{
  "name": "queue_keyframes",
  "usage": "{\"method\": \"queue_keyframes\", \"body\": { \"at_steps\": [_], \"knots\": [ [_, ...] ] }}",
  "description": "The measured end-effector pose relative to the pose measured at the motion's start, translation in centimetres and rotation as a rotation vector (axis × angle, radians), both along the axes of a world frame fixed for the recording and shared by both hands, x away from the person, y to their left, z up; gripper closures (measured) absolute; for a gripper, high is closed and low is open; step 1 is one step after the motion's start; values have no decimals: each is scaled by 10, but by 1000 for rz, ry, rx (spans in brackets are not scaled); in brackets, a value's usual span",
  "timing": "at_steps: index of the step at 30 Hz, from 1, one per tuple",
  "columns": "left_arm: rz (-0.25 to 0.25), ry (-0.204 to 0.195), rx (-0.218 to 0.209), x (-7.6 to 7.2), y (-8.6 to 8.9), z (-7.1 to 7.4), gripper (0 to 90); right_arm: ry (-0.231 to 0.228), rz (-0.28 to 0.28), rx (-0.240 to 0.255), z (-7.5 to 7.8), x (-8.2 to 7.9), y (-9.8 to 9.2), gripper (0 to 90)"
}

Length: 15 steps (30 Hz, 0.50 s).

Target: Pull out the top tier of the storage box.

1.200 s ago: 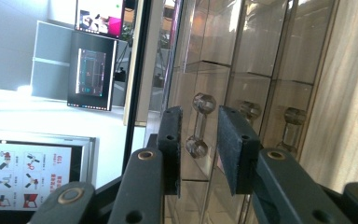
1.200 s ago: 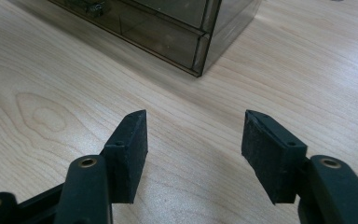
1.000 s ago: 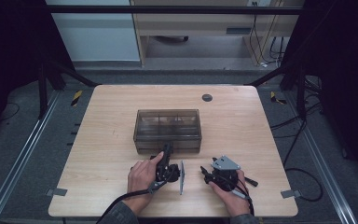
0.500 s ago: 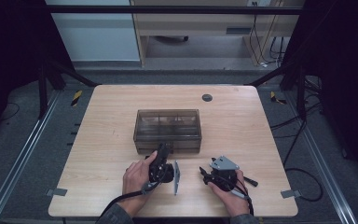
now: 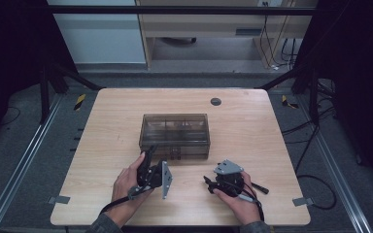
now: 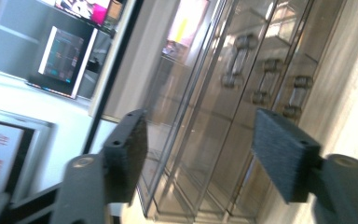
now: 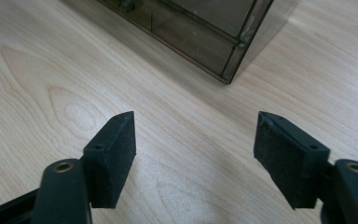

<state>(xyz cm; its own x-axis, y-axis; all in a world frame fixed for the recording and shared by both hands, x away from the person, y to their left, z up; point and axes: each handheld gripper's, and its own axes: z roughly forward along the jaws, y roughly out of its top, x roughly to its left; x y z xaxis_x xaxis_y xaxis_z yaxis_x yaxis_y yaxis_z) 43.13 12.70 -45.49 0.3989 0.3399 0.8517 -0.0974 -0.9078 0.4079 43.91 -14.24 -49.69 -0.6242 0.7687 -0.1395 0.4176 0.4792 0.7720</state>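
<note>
Both grippers' fingers stand apart, grasping nothing; the left gripper [image 5: 148, 154] has just been widening beside the box's [image 5: 175, 135] front, the right gripper [image 5: 208, 181] likewise over bare table [image 5: 272, 145]. Smoky, see-through plastic, the box lies mid-table, with three small drawer handles [image 6: 263, 86] showing. No writing on it is readable.

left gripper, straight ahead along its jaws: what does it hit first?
Most likely the front of the smoked clear drawer box, about where its handles sit. The left gripper, jaws just opened with nothing between them, faces it closely; the exact gap is unclear.
</note>
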Motion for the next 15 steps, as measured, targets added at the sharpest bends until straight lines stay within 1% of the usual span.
{"method": "queue_keyframes", "body": {
  "at_steps": [3, 7, 9, 10, 11, 15],
  "knots": [
    [-5, 24, -30, -1, 11, 3, 305, 10, 18, -15, 3, 0, 1, 260],
    [-9, 58, -61, -2, 27, 9, 281, 30, 39, -45, 11, 3, 3, 236],
    [-7, 96, -90, -1, 35, 12, 266, 37, 54, -53, 15, 5, 4, 228],
    [-8, 114, -117, -1, 41, 13, 262, 40, 60, -57, 17, 6, 4, 227],
    [-8, 127, -129, 0, 44, 14, 262, 45, 68, -63, 20, 7, 5, 226],
    [-13, 190, -201, 3, 61, 18, 259, 41, 91, -76, 30, 10, 6, 249]
  ]
}}
